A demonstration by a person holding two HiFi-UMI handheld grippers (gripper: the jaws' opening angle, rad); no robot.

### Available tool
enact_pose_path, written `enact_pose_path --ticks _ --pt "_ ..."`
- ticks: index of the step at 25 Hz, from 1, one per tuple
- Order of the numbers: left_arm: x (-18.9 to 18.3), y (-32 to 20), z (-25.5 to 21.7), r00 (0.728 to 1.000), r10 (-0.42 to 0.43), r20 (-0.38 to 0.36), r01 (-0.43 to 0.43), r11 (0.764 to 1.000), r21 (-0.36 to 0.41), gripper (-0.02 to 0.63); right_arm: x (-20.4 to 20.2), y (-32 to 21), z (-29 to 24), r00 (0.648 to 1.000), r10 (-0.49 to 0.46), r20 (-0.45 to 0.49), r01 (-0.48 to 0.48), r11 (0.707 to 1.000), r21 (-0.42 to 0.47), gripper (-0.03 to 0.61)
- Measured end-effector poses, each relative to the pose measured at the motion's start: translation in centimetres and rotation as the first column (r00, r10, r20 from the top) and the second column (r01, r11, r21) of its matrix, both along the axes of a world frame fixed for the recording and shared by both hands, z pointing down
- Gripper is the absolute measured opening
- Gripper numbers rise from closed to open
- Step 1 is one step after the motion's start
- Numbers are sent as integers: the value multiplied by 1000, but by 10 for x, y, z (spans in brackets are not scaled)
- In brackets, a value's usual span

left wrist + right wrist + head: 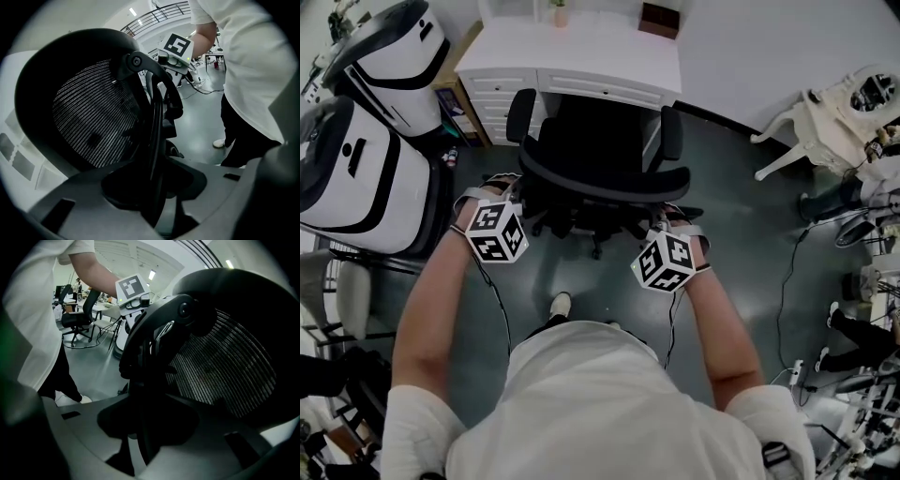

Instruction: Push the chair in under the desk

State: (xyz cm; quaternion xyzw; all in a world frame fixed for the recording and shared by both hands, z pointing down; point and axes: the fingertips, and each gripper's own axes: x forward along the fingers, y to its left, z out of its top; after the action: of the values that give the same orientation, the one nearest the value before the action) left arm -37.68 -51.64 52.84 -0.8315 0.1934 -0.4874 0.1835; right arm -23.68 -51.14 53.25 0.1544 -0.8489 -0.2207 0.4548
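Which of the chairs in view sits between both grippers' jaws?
The black mesh office chair facing the white desk; the cream carved chair stands apart at the right.

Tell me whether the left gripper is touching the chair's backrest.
Touching. The left gripper view shows the backrest with its black rim running down between the jaws of the left gripper and seated against them.

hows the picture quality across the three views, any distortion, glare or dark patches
Head view: evenly lit, wide-angle bending toward the edges, the black chair shows little detail. Left gripper view: fisheye circle with black corners, the nearest foreground soft and out of focus. Right gripper view: same fisheye, the chair's frame nearly a silhouette.
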Motion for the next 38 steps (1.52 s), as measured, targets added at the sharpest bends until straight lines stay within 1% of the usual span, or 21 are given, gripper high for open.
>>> enact_pose_path --ticks 18,32,38 --pt "-21 -62 -1 999 36 -5 -36 999 -15 153 -21 -57 -1 999 41 -2 -41 999 -4 123" --pt "-29 -96 -2 999 48 -12 -48 999 -8 153 -28 -92 -3 999 50 -9 -50 999 -20 123" --pt "-29 -101 -4 997 75 -21 -75 997 7 153 -29 -95 -4 998 59 -8 -60 998 -17 123"
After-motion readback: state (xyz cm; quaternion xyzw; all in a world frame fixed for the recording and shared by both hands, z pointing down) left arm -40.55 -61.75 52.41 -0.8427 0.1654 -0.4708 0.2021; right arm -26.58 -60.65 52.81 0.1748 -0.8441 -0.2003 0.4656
